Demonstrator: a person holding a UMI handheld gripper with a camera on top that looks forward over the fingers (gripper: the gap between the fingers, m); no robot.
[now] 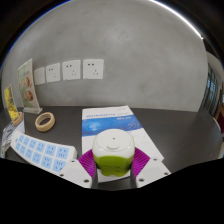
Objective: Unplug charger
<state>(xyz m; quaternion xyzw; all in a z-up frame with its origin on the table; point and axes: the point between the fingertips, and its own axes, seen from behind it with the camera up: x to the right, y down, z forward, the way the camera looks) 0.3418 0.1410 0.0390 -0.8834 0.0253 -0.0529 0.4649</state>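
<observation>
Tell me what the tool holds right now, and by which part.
The tool is shut on the white-and-green charger, its pads pressing the lower green sides, left and right.

My tongs [113, 166] sit low over the worktop [170, 125]. Both purple pads [88, 166] press a white-and-green charger [112, 152].

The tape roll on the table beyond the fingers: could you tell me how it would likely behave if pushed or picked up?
The tape roll lies flat, so a push would probably slide it rather than roll it. It looks like a small hollow ring, so likely light and stiff. The hand-held gripper already has the green and white charger between its fingers.
</observation>
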